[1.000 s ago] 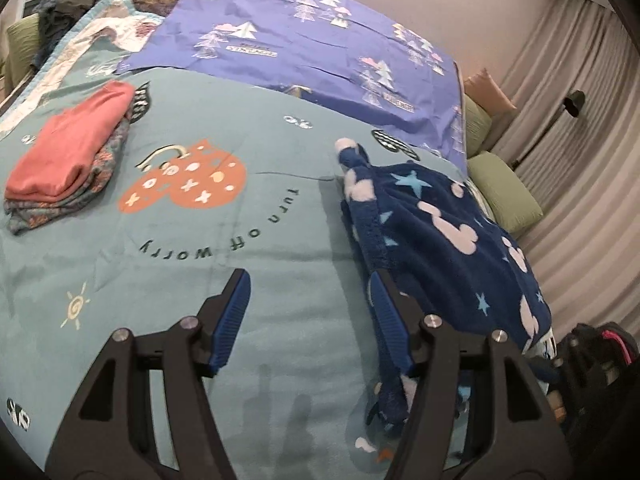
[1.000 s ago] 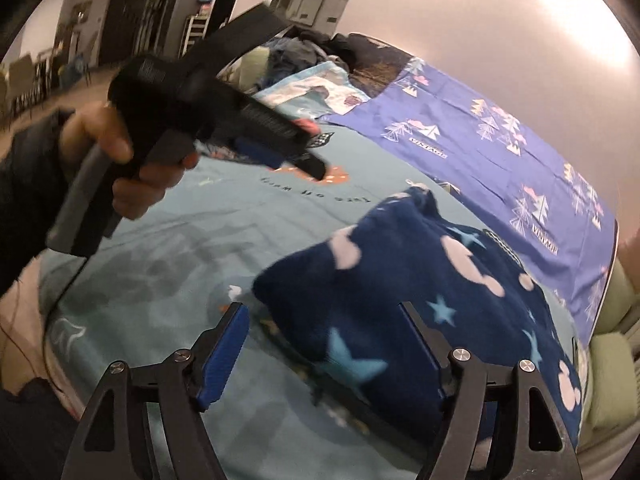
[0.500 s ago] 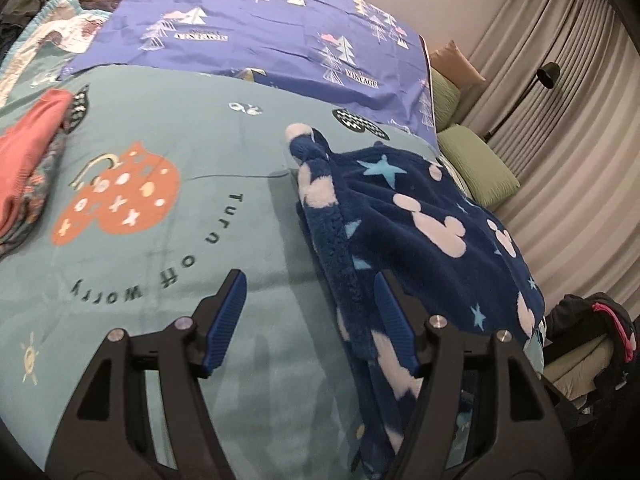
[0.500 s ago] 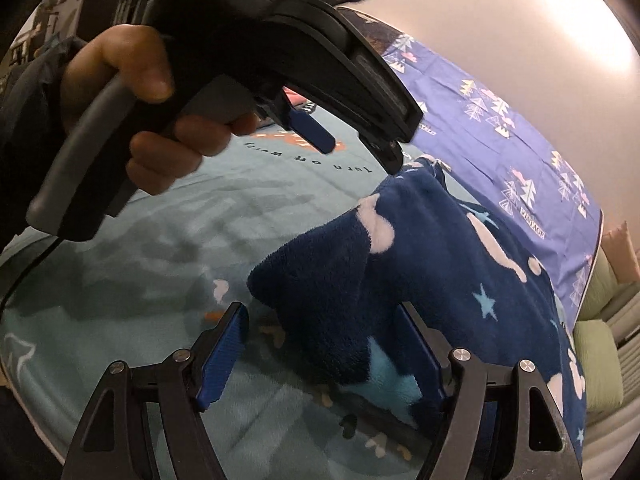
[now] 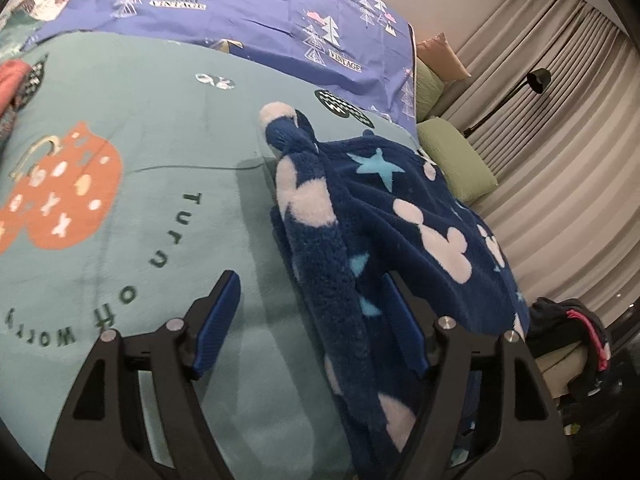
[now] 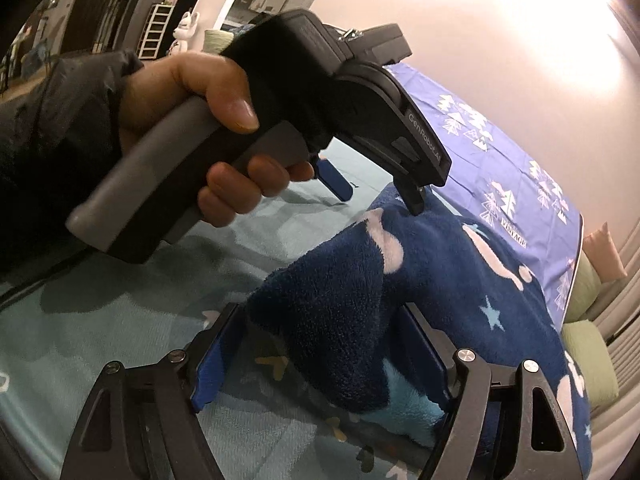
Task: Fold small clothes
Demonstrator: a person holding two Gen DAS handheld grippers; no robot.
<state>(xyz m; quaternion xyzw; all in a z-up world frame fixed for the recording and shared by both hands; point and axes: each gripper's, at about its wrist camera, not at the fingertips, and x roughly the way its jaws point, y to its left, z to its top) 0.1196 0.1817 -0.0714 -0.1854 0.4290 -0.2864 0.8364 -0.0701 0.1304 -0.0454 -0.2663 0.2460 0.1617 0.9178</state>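
A navy fleece garment [image 5: 400,216] with pink mouse shapes and light blue stars lies on the teal blanket [image 5: 160,160]; it also shows in the right wrist view [image 6: 460,280]. My left gripper [image 5: 312,328] is open, and the garment's thick left edge lies between its jaws. My right gripper [image 6: 324,360] is open, with a near corner of the garment between its jaws. The left gripper's body, held in a hand, shows in the right wrist view [image 6: 320,92] above the garment.
A purple sheet [image 5: 260,12] with tree prints covers the far side of the bed. Folded pink clothes [image 5: 10,80] lie at the far left. Green pillows [image 5: 452,156], a floor lamp [image 5: 536,80] and curtains stand to the right. Dark clothes [image 5: 568,328] lie by the bed's edge.
Both grippers have moved in closer to the navy garment, so its edge and corner now lie between their open jaws. The left gripper has come nearer to the right one.
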